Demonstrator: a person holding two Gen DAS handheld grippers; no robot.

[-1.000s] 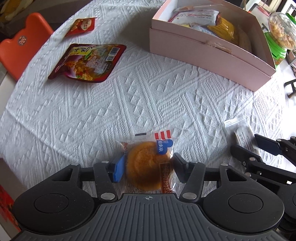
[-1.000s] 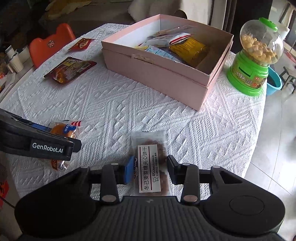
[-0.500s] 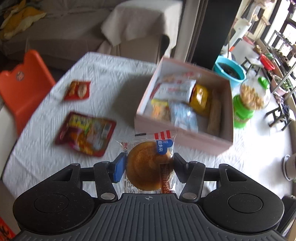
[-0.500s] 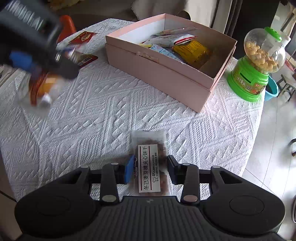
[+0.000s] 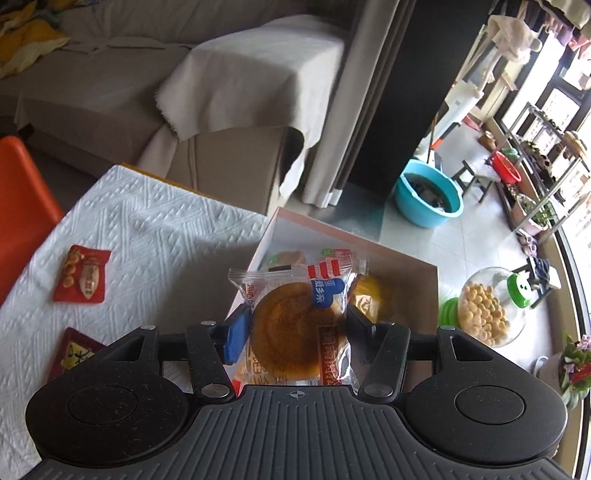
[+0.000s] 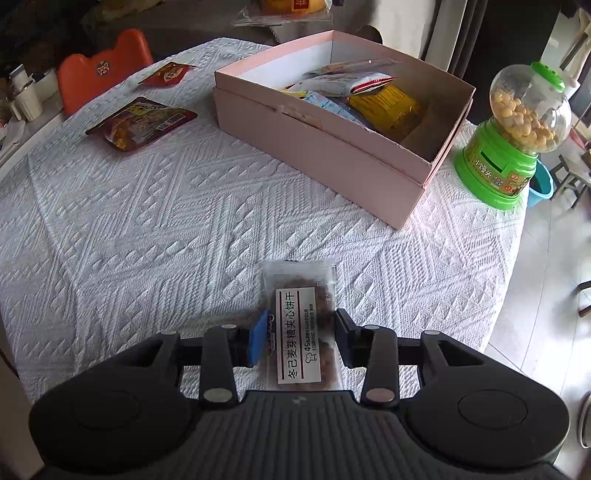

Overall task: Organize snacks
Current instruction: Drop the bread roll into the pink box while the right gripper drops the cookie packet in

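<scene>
My left gripper (image 5: 295,328) is shut on a wrapped round orange cake (image 5: 291,332) and holds it in the air over the near side of the pink box (image 5: 413,266). The cake's underside shows at the top of the right wrist view (image 6: 288,7). My right gripper (image 6: 298,332) is shut on a clear packet of biscuits with a white label (image 6: 299,332), low over the white tablecloth (image 6: 147,221). The pink box (image 6: 314,147) holds several snack packets, among them a yellow one (image 6: 388,107).
A large red snack pouch (image 6: 142,122) and a small red packet (image 6: 168,74) lie on the cloth at the far left. A green candy dispenser (image 6: 517,136) stands right of the box. An orange chair (image 6: 99,70) stands beyond the table's left edge.
My left gripper has lifted the cake off the cloth and carried it up and forward over the box. My right gripper has stayed over the cloth with the biscuit packet.
</scene>
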